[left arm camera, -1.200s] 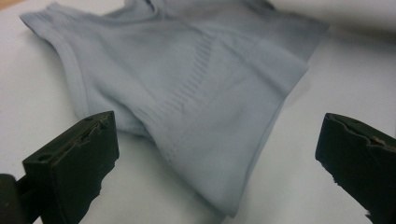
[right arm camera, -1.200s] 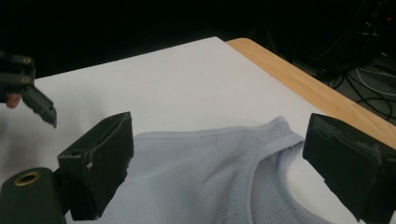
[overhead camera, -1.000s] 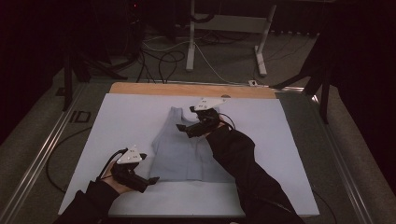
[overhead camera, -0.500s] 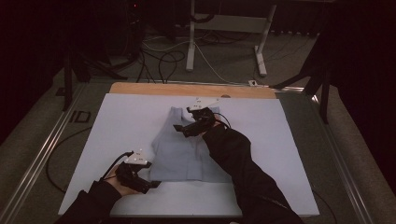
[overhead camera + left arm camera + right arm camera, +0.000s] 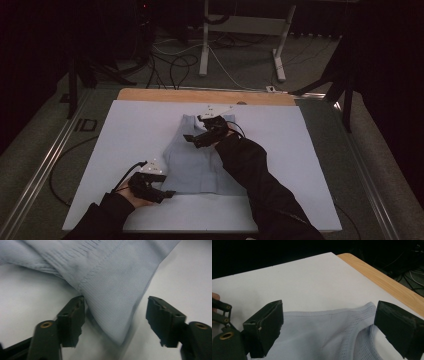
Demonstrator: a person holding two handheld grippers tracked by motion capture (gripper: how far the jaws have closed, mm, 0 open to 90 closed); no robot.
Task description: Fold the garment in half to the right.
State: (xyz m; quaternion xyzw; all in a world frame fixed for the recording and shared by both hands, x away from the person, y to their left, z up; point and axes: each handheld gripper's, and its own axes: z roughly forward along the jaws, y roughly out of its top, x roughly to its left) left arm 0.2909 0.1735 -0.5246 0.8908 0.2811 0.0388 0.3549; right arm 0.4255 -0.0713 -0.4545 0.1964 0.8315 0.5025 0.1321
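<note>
left gripper (image 5: 116, 322) closing astride vest (image 5: 110, 277) corner

Black sleeves (image 5: 260, 185); black jaws, brass screws, grey top plates

Almost nothing here can be read. The one sign that looks like lettering is a dark mark (image 5: 86, 124) resembling "ID", standing on the grey surface just left of the white worktop (image 5: 140, 125) in the high view; it is too small and dim to be sure of. The pale garment (image 5: 110, 280) carries no print, tag or brand in either gripper view, only ribbed and mesh weave. The black parts of the grippers bear no readable marking either.
</note>
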